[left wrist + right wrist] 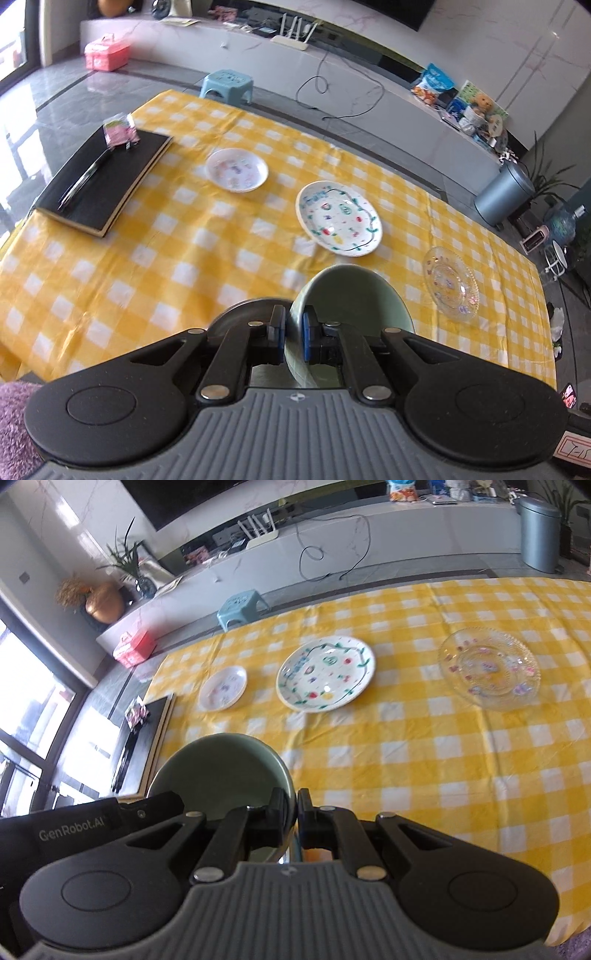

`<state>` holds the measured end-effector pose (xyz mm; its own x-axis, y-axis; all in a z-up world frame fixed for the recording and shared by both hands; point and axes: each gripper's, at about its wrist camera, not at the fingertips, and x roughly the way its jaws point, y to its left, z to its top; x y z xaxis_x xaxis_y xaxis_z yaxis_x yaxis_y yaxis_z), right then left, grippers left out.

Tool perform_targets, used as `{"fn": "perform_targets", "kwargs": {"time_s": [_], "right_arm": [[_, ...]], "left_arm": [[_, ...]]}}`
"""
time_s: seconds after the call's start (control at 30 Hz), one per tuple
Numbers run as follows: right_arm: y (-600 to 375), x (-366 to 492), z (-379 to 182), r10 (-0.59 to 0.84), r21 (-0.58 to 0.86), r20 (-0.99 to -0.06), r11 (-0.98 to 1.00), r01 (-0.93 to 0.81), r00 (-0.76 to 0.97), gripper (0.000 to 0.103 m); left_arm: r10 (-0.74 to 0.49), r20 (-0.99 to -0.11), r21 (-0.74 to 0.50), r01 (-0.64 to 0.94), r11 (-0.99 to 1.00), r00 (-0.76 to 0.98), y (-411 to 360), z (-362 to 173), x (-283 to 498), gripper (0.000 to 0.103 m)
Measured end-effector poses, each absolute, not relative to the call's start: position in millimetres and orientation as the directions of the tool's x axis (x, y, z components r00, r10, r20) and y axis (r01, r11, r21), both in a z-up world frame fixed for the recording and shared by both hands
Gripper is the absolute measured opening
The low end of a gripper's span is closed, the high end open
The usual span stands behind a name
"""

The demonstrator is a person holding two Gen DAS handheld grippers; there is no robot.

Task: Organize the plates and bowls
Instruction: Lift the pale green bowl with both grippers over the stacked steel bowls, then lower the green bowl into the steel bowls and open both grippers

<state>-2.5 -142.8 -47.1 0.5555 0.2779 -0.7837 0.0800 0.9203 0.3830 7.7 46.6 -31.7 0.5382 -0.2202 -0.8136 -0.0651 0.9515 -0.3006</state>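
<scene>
A pale green bowl (354, 295) hangs above the yellow checked tablecloth (147, 258), held from two sides. My left gripper (294, 325) is shut on its rim, with the bowl's hollow to the right of the blue pads. My right gripper (296, 812) is shut on the opposite rim, and there the bowl (218, 768) lies to the left. Three plates sit in a row on the cloth: a small white plate (236, 170), a large white plate with green trim (338, 218) and a clear glass plate (450, 283).
A black notebook (103, 181) with a pen and a pink packet (120, 129) lies at the table's left end. Beyond the far edge stand a blue stool (227, 83), a pink box (107, 51) and a grey bin (504, 197).
</scene>
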Motion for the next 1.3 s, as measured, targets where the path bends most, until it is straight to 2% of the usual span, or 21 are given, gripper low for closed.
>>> {"fn": "perform_targets", "kwargs": {"time_s": [0.47,1.2,1.3], "right_arm": [[-109,-3,-80,0.273,0.321,-0.859,0.946,0.039,0.434,0.005],[-92,-3,-89,0.216,0.241,-0.876,0.970,0.003,0.432,0.005],[-91,-3,-89,0.221,0.243,-0.875,0.970,-0.004,0.432,0.010]], "left_arm": [[-0.228,-0.866,-0.308,-0.116,0.944,0.446,78,-70,-4,0.009],[-0.201,-0.869,-0.267,-0.086,0.960,0.452,81,-79,-8,0.008],[-0.209,-0.866,-0.275,-0.084,0.958,0.455,82,-77,-8,0.008]]}}
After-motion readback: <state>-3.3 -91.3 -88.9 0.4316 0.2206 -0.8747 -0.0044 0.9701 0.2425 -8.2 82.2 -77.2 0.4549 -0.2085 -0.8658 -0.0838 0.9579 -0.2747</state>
